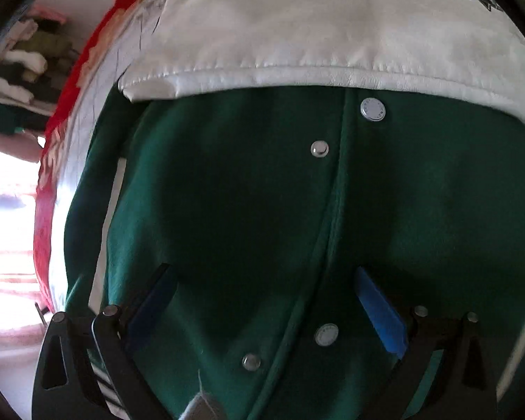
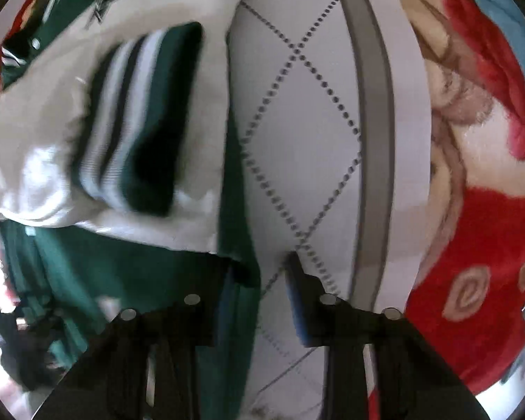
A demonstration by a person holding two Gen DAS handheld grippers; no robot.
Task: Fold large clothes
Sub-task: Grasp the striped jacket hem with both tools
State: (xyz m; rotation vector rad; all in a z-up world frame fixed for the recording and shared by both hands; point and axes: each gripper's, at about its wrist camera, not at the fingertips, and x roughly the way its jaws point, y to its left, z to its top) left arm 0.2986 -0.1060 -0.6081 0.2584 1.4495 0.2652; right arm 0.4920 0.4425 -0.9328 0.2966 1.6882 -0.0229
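Observation:
A green varsity jacket [image 1: 234,203] with white leather sleeves and metal snap buttons [image 1: 372,109] lies flat, filling the left wrist view. A white sleeve [image 1: 315,35] is laid across its top. My left gripper [image 1: 262,280] hovers open just above the snap placket, with nothing gripped. In the right wrist view the jacket [image 2: 98,262] lies at the left, its white sleeve [image 2: 45,133] folded over it and ending in a green and white striped cuff [image 2: 136,122]. My right gripper [image 2: 259,280] stands narrowly open at the jacket's side edge; green cloth reaches in beside the left finger [image 2: 227,290] and is not pinched.
The jacket rests on a white quilted cover [image 2: 308,147] with dotted diamond stitching and a grey band [image 2: 374,140]. A red and cream fleece blanket [image 2: 479,245] lies to the right. Stacked folded clothes [image 1: 24,70] sit on shelves beyond the red blanket edge [image 1: 84,70].

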